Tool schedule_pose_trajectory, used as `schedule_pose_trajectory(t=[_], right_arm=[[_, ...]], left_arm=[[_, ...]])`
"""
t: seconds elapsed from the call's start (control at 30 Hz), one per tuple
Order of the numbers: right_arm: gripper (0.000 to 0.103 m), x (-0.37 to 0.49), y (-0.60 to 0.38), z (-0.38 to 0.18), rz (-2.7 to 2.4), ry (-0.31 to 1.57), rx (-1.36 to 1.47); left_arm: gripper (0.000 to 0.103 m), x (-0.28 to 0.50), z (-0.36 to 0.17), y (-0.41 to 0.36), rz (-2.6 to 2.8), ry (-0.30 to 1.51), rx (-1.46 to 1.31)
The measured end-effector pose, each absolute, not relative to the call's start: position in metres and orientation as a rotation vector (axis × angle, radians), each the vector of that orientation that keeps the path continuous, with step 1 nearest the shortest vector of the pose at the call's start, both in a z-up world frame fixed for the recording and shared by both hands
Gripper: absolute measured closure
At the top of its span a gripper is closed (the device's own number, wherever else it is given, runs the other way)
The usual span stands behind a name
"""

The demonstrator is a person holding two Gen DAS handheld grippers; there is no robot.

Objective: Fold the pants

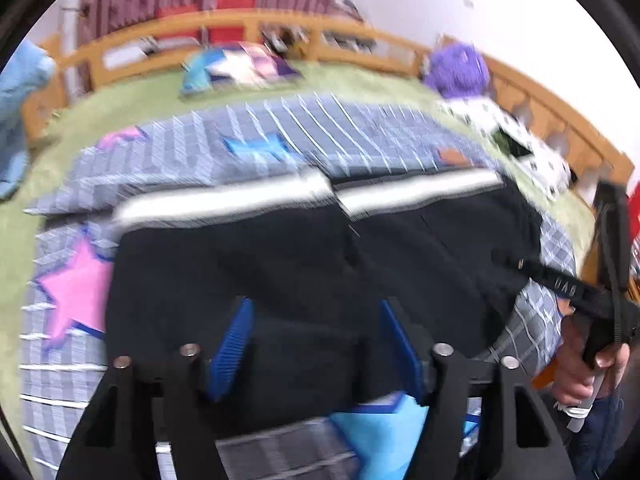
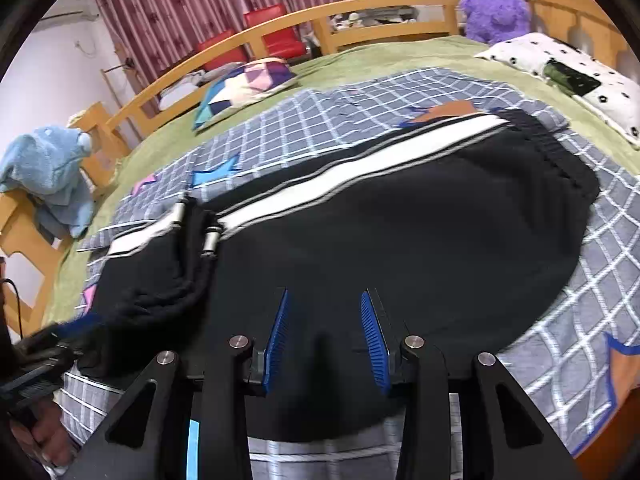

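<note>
Black pants [image 1: 320,264] with a white side stripe [image 1: 224,200] lie on the checked bedspread. My left gripper [image 1: 316,312] is open just above the black fabric, holding nothing; its view is blurred. In the right wrist view the pants [image 2: 400,232] lie folded over, the elastic waistband [image 2: 552,148] at the far right and the drawstring tips [image 2: 210,240] at the left. My right gripper [image 2: 325,300] is open over the near edge of the pants, empty. The right gripper's body [image 1: 592,292] shows at the right of the left wrist view.
A grey checked bedspread [image 2: 360,104] with coloured stars covers a green sheet. A patchwork cushion [image 2: 244,84], a purple plush toy [image 2: 494,6] and a spotted pillow [image 2: 568,68] lie at the far side. A wooden bed rail [image 2: 280,32] rings the bed. A blue towel [image 2: 48,172] hangs at left.
</note>
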State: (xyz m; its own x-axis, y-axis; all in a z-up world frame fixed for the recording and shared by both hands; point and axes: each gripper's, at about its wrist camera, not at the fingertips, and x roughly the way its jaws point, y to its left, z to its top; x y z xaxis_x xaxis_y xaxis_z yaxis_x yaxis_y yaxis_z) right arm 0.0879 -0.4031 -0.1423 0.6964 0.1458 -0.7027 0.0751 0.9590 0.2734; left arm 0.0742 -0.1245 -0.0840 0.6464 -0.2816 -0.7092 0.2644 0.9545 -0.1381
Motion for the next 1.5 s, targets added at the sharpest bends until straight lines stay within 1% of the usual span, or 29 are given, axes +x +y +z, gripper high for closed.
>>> schedule_pose_trajectory(t=[0.03, 0.07, 0.1, 0.13, 0.2, 0.3, 0.37, 0.4, 0.43, 0.47, 0.53, 0.57, 0.63, 0.7, 0.73, 0.77, 0.8, 0.87, 0.93, 1.0, 1.03, 1.1, 1.23, 1.27, 1.3, 1.33, 1.43, 1.5], right_arm=[[0.065, 0.091, -0.395, -0.141, 0.070, 0.801, 0.302], [0.065, 0.092, -0.388, -0.140, 0.095, 0.798, 0.306], [0.065, 0.096, -0.376, -0.138, 0.136, 0.793, 0.305], [0.063, 0.099, -0.368, -0.137, 0.164, 0.791, 0.302], [0.057, 0.104, -0.348, -0.138, 0.224, 0.793, 0.290], [0.055, 0.114, -0.313, -0.144, 0.310, 0.826, 0.267], [0.054, 0.121, -0.290, -0.154, 0.334, 0.872, 0.225], [0.057, 0.125, -0.280, -0.160, 0.331, 0.900, 0.193], [0.064, 0.128, -0.268, -0.167, 0.322, 0.930, 0.147], [0.086, 0.129, -0.262, -0.170, 0.307, 0.935, 0.107], [0.087, 0.119, -0.253, -0.165, 0.275, 0.874, 0.008], [0.088, 0.111, -0.256, -0.158, 0.291, 0.845, 0.008], [0.089, 0.095, -0.274, -0.141, 0.356, 0.769, 0.107], [0.089, 0.087, -0.283, -0.140, 0.369, 0.779, 0.160], [0.089, 0.086, -0.282, -0.147, 0.360, 0.824, 0.157], [0.088, 0.086, -0.279, -0.156, 0.357, 0.871, 0.143], [0.087, 0.088, -0.272, -0.173, 0.338, 0.955, 0.105], [0.086, 0.086, -0.262, -0.180, 0.306, 0.973, 0.047], [0.075, 0.080, -0.256, -0.163, 0.307, 0.900, -0.005], [0.055, 0.080, -0.256, -0.145, 0.318, 0.812, 0.004], [0.053, 0.084, -0.255, -0.140, 0.333, 0.791, 0.017], [0.053, 0.101, -0.251, -0.136, 0.342, 0.803, 0.012], [0.053, 0.147, -0.245, -0.147, 0.309, 0.852, -0.002], [0.069, 0.161, -0.245, -0.155, 0.305, 0.882, 0.018], [0.096, 0.167, -0.247, -0.161, 0.305, 0.895, 0.029], [0.099, 0.174, -0.249, -0.170, 0.319, 0.924, 0.058], [0.099, 0.165, -0.281, -0.159, 0.322, 0.839, 0.214], [0.099, 0.161, -0.301, -0.155, 0.314, 0.826, 0.289]], left_arm=[[0.036, 0.073, -0.079, -0.114, -0.291, 0.785, -0.013], [0.032, 0.072, -0.075, -0.106, -0.262, 0.761, -0.003], [0.030, 0.070, -0.073, -0.093, -0.223, 0.740, 0.004], [0.030, 0.068, -0.074, -0.079, -0.184, 0.726, 0.003], [0.030, 0.066, -0.080, -0.048, -0.121, 0.730, -0.028], [0.030, 0.068, -0.088, -0.012, -0.069, 0.773, -0.115], [0.030, 0.068, -0.091, 0.000, -0.046, 0.773, -0.141], [0.030, 0.069, -0.093, 0.004, -0.018, 0.769, -0.137], [0.030, 0.069, -0.094, 0.007, 0.000, 0.765, -0.131], [0.030, 0.069, -0.094, 0.010, 0.014, 0.763, -0.125], [0.030, 0.071, -0.095, 0.013, 0.026, 0.776, -0.127], [0.030, 0.071, -0.094, 0.014, 0.024, 0.781, -0.135], [0.030, 0.070, -0.092, 0.019, -0.003, 0.780, -0.164], [0.030, 0.068, -0.090, 0.021, -0.021, 0.782, -0.166], [0.030, 0.067, -0.089, 0.020, -0.020, 0.782, -0.159], [0.030, 0.067, -0.089, 0.020, -0.016, 0.782, -0.150], [0.030, 0.067, -0.088, 0.020, -0.009, 0.783, -0.142], [0.030, 0.067, -0.087, 0.022, -0.006, 0.782, -0.145], [0.030, 0.067, -0.086, 0.027, -0.007, 0.782, -0.168], [0.030, 0.068, -0.087, 0.032, -0.008, 0.792, -0.193], [0.030, 0.069, -0.088, 0.034, -0.012, 0.797, -0.204], [0.030, 0.071, -0.090, 0.038, -0.014, 0.806, -0.222], [0.030, 0.074, -0.093, 0.040, -0.004, 0.816, -0.231], [0.030, 0.075, -0.094, 0.040, -0.001, 0.818, -0.230], [0.030, 0.076, -0.095, 0.040, 0.000, 0.821, -0.226], [0.030, 0.077, -0.096, 0.041, 0.002, 0.824, -0.223], [0.030, 0.078, -0.098, 0.042, 0.014, 0.836, -0.225], [0.030, 0.079, -0.099, 0.043, 0.009, 0.843, -0.232]])
